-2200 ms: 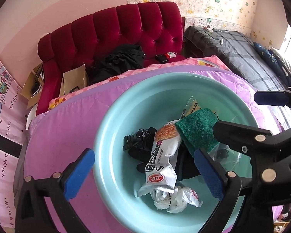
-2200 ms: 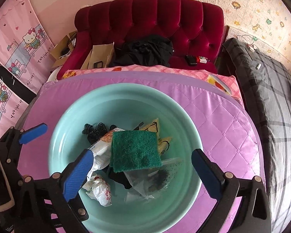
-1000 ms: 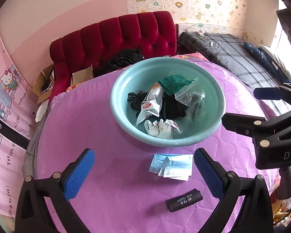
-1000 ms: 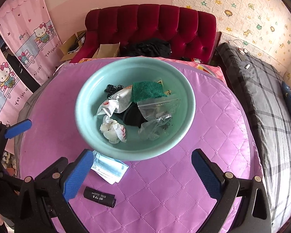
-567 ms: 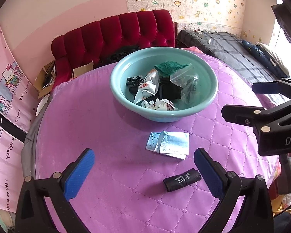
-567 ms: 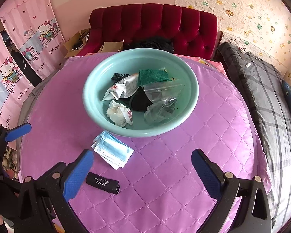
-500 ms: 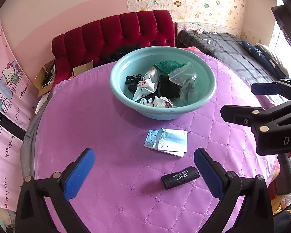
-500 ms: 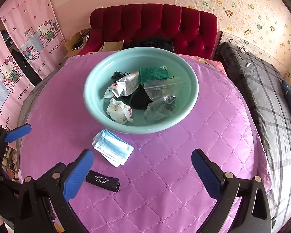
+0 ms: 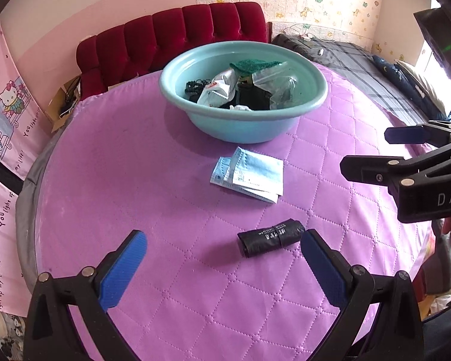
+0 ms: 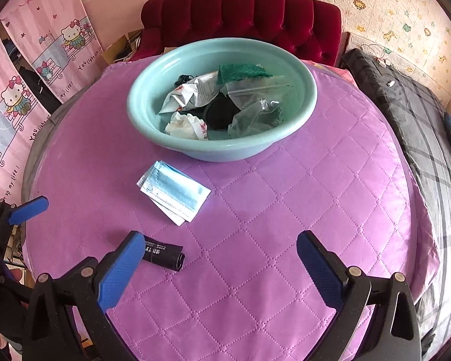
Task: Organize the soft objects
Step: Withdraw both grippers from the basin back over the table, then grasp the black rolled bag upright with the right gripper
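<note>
Both grippers have withdrawn from basin (image 9: 243, 126), empty.

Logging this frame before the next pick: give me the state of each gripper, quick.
Left gripper: open, holding nothing, above the purple table near the black roll.
Right gripper: open, holding nothing.

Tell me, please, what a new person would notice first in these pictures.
The teal basin at the far middle of the purple quilted table, heaped with soft items, draws the eye first. In front of it lie blue face masks and, nearer, a black roll.
</note>
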A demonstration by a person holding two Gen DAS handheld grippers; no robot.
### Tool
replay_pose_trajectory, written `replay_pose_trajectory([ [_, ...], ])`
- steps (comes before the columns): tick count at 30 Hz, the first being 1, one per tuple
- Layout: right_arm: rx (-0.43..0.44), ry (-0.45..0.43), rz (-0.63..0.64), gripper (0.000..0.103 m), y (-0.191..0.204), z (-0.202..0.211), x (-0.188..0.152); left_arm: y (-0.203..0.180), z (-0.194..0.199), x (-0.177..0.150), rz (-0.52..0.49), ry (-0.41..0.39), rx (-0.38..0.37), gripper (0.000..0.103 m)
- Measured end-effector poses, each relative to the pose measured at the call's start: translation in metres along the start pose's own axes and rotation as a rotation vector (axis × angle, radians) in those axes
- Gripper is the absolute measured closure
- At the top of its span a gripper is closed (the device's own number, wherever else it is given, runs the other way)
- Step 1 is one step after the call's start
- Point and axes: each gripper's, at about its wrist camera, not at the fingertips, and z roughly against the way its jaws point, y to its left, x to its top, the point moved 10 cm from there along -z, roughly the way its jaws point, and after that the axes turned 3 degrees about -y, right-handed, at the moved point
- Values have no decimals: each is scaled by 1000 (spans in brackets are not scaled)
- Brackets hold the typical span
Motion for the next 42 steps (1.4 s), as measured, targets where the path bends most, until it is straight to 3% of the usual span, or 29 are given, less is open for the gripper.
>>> replay_pose_trajectory([
  [12,28,79,94,0,22,-29,-14,11,-8,-20,21,35,12,0],
  [29,83,226,447,0,70,-84,-33,35,-18,-39,86,89,52,0],
  [40,123,315,531,1,94,-110,-44,45,-24,-45,137,113,66,0],
  [42,129,321,544,7,98,-113,-45,49,-25,-46,154,114,73,0],
])
